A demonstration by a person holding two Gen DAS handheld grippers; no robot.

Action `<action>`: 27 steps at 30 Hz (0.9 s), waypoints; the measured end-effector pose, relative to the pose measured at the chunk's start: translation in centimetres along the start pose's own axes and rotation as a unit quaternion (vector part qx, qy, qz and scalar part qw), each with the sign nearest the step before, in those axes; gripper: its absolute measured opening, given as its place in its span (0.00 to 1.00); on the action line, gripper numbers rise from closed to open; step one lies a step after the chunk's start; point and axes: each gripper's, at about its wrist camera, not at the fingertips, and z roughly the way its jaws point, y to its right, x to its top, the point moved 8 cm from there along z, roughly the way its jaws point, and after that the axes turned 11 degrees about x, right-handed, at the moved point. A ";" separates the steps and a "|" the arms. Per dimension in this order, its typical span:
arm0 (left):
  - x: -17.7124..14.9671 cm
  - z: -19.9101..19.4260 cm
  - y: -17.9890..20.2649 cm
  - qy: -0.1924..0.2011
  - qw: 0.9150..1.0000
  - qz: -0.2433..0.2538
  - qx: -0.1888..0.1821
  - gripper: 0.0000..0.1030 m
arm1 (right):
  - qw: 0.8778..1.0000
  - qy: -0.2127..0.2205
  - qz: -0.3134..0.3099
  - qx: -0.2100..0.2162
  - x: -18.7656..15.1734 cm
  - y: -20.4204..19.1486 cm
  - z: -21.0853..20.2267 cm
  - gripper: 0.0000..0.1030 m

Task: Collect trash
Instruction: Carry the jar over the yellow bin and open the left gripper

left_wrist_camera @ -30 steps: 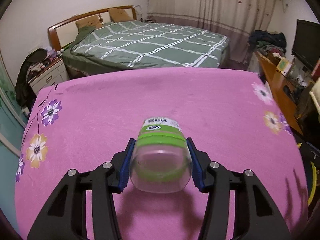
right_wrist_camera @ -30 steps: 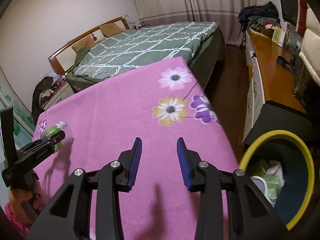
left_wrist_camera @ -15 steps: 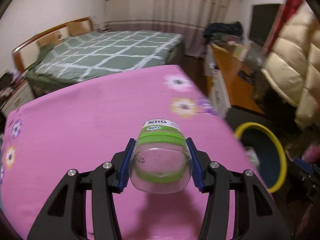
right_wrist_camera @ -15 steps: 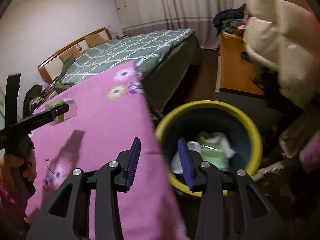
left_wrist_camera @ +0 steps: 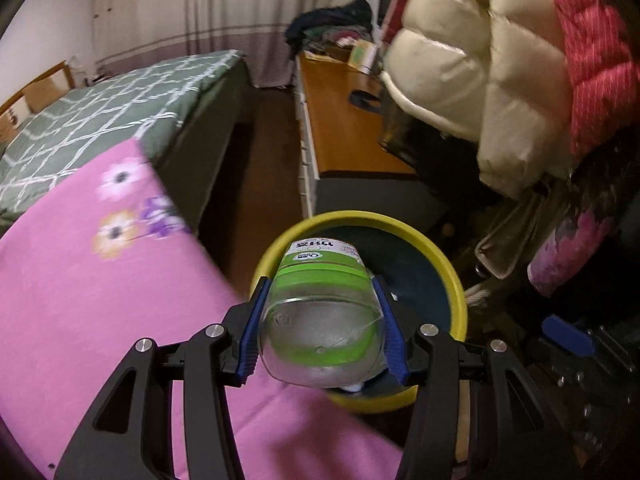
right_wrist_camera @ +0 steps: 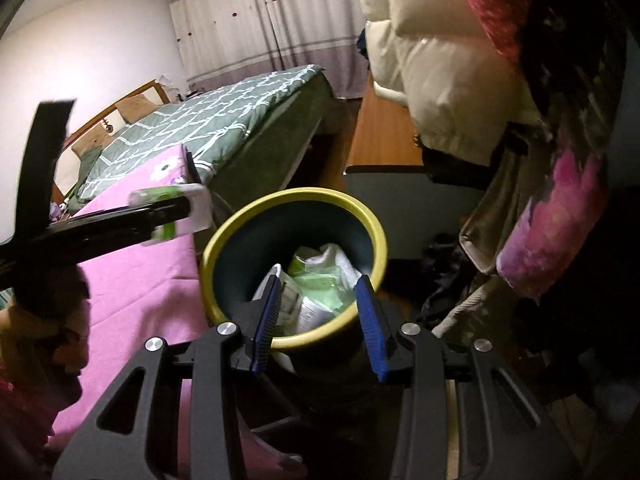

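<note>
A clear plastic bottle with a green label sits between the blue pads of my left gripper, which is shut on it, bottom end toward the camera. It hangs over the near rim of a yellow-rimmed bin beside the pink flowered table cover. In the right wrist view the same bottle and left gripper come in from the left, just left of the bin. My right gripper is open and empty above the bin, which holds crumpled green and white wrappers.
A green checked bed lies behind the pink cover. A wooden desk runs along the right, with a cream puffer coat and a red one hanging over dark clutter. A person's hand holds the left gripper.
Both grippers have swung right, off the pink cover, toward the bin. The bottle has stayed in the left gripper. The right gripper has stayed open and now hangs over the bin.
</note>
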 end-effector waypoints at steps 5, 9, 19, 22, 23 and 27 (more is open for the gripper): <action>0.5 2.6 2.3 -0.020 1.000 0.009 0.000 0.49 | 1.000 0.001 0.011 0.000 -0.5 1.1 -0.5 0.37; 1.3 3.8 1.7 -0.020 1.000 -0.014 0.014 0.85 | 1.000 -0.001 0.013 -0.001 -0.5 1.1 -0.6 0.37; 0.0 -10.3 -8.6 0.116 0.985 -0.062 0.107 0.95 | 0.999 -0.003 -0.025 0.038 -0.7 -3.5 -0.8 0.41; -2.9 -15.3 -12.6 0.135 0.976 -0.076 0.154 0.95 | 0.998 0.000 -0.047 0.047 -0.7 -5.5 -1.0 0.46; -4.3 -16.9 -14.1 0.134 0.972 -0.082 0.172 0.95 | 0.997 0.001 -0.054 0.052 -0.8 -6.3 -1.2 0.46; -9.3 -21.9 -19.0 0.133 0.959 -0.122 0.219 0.95 | 0.995 0.008 -0.078 0.063 -1.1 -9.1 -2.0 0.47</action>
